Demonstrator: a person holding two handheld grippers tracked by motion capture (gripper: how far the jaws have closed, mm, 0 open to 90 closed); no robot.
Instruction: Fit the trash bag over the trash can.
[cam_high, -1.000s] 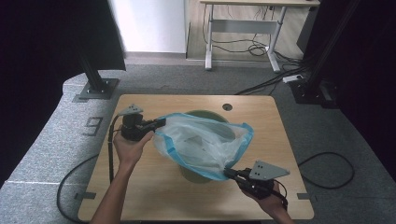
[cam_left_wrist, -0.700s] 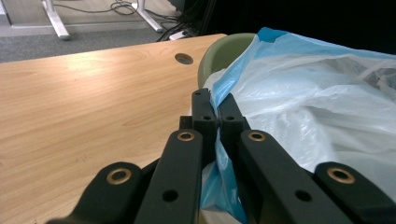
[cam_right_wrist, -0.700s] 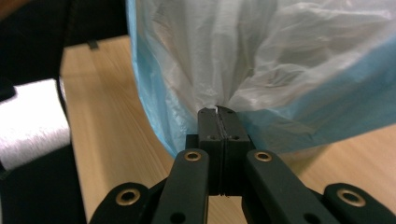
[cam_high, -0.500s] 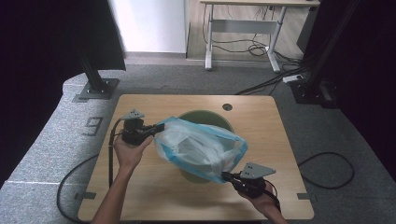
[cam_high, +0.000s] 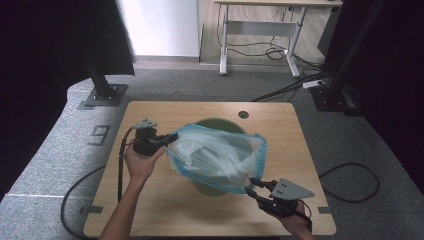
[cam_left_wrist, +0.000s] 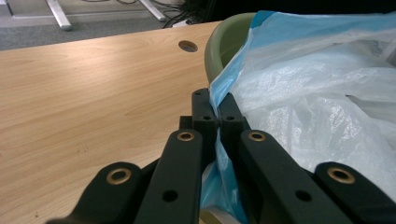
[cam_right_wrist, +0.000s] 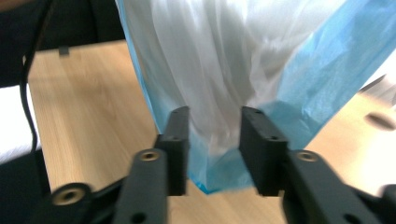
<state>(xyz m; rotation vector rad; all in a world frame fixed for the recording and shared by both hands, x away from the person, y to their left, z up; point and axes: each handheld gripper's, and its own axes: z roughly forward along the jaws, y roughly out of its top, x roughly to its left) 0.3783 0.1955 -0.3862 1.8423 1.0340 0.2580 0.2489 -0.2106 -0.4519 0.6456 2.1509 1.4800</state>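
Lining a green bowl (cam_high: 220, 126) with a blue-and-white plastic bag (cam_high: 215, 157) at the centre of the wooden bench (cam_high: 165, 210). Bag draped over the bowl, mouth spread from 9 o'clock to 5 o'clock, rim of the bowl peeking out at 12 o'clock and again beneath the bag's near edge. Left hand-held gripper (cam_high: 170, 139), at 9 o'clock of the bowl, pressed together on the bag's blue hem, film pinched flat between the pads (cam_left_wrist: 205, 116). Right hand-held gripper (cam_high: 251, 186), at 5 o'clock, jaws just opening, bag corner hanging loose between them, no longer pressed. Probably the release after stretching the bag across. Next likely: re-gripping the hem and tucking it down over the bowl's rim.
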